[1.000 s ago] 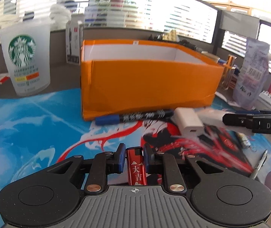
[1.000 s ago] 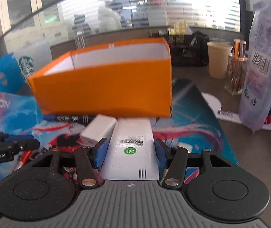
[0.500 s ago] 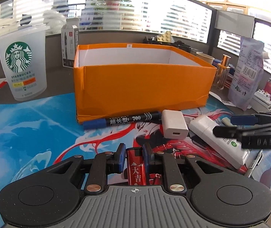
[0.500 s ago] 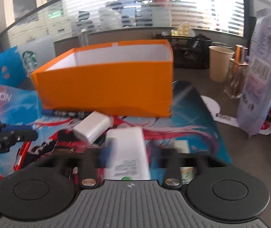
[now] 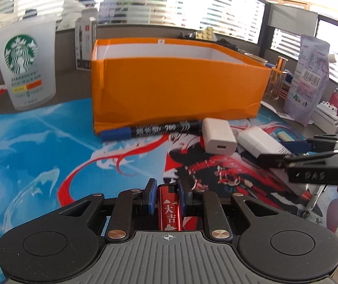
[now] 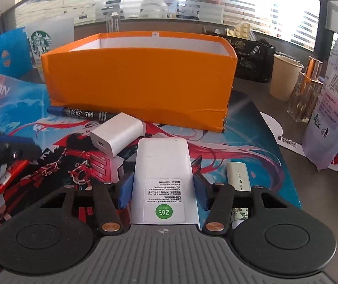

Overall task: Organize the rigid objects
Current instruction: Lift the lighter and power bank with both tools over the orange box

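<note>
Lighter (image 5: 168,209): red, lower centre of the left view, clamped between the blue pads of the left gripper (image 5: 167,197); also seen at lower left of the right view.
Remote (image 6: 163,177): white, lower centre of the right view, label side up; the right gripper (image 6: 163,189) has a pad at each long edge, but whether they press it or only flank it cannot be told.
Box (image 5: 176,82): orange, open-topped, upper centre of both views, standing on the mat (image 5: 38,146) beyond both grippers; no contents show above its rim.
Marker (image 5: 150,130): black with blue cap, lying along the foot of the box's near wall.
Charger (image 5: 218,136): white, just right of the marker tip, close to the far end of the remote.
Stick (image 6: 237,176): small, white, on the mat just right of the remote.
Step in hand: judged to be carrying lighter and remote to the box.
Method: lift each piece above the rim before moving forward; keep the remote level so that its long overhang does not pivot between the pads; clear the charger and marker on the way.
Release: part the pads only when low inside the box, one gripper at a time.
Risk: remote slipping if gripped only lightly.
</note>
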